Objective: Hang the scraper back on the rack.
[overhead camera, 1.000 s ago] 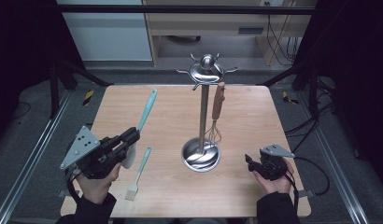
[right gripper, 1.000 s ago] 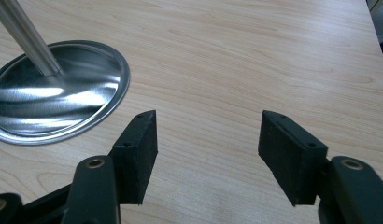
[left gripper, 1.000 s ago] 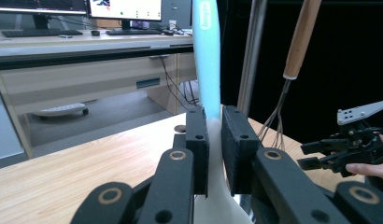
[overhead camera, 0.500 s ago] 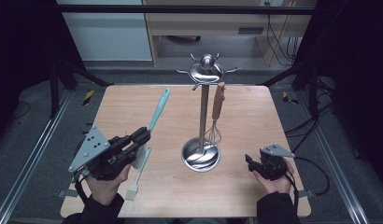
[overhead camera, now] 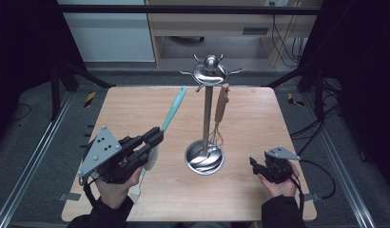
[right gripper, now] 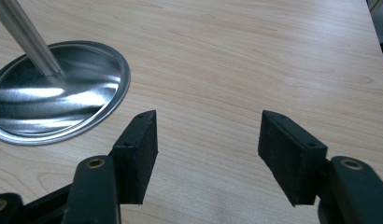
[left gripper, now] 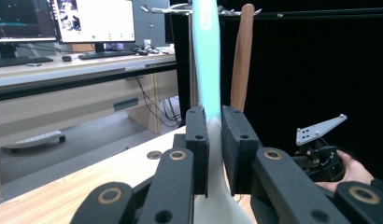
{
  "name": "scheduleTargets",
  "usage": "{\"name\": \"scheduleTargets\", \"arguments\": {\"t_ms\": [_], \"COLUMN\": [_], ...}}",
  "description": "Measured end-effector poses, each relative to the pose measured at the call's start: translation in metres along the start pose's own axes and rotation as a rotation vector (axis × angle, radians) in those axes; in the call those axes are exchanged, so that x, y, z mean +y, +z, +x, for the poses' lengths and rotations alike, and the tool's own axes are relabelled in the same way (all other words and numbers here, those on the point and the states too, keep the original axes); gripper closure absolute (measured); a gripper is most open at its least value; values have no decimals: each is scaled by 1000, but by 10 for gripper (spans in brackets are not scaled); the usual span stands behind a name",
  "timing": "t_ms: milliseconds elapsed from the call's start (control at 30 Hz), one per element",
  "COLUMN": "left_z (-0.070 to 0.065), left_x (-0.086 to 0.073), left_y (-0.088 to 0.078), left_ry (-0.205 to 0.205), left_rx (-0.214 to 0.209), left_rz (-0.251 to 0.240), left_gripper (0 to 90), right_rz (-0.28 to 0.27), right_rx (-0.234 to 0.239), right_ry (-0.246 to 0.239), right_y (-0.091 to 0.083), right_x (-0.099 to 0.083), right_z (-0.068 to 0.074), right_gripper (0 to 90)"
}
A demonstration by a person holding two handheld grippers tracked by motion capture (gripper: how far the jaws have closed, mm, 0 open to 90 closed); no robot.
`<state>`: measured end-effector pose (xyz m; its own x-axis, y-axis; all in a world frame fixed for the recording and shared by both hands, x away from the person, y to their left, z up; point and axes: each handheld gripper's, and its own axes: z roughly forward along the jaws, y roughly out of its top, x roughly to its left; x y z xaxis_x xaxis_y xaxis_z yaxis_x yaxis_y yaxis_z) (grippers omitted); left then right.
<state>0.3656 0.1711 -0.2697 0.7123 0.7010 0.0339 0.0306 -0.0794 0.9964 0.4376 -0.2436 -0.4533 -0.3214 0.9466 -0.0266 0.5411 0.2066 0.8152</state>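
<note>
While the right gripper (overhead camera: 254,165) rests open on the table (overhead camera: 288,118), the left gripper (left gripper: 214,140) clamps a turquoise spatula (left gripper: 206,56).

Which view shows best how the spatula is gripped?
The left gripper view: the left hand-held gripper pinches the spatula at its neck. The high view shows its whole length, angled toward the rack.

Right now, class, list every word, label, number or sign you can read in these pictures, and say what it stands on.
No text can be read.
Turquoise spatula handle: a small raised mark near the top, too blurred to read.
Computer monitors behind the desk: windows and lines of text, too small to read.
Utensil stand, whisk and table: no writing.
</note>
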Motion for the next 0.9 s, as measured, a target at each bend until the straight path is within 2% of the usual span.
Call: {"name": "scheduleTargets", "arguments": {"t_ms": [400,567,900], "left_z": [-9,-11,-11], "left_x": [3,2,0], "left_y": [5,10,18], "left_ry": [20,51,57], "left_rx": [-8,12,24], "left_rz": [0,2,27], "left_gripper": [812,812,812], "right_rz": [0,1,2], "right_rx": [2,2,3], "right_ry": [3,3,5], "right_y": [0,0,0], "right_x": [0,0,0], "right_z": [0,0,0], "right_gripper": [382,382,382]}}
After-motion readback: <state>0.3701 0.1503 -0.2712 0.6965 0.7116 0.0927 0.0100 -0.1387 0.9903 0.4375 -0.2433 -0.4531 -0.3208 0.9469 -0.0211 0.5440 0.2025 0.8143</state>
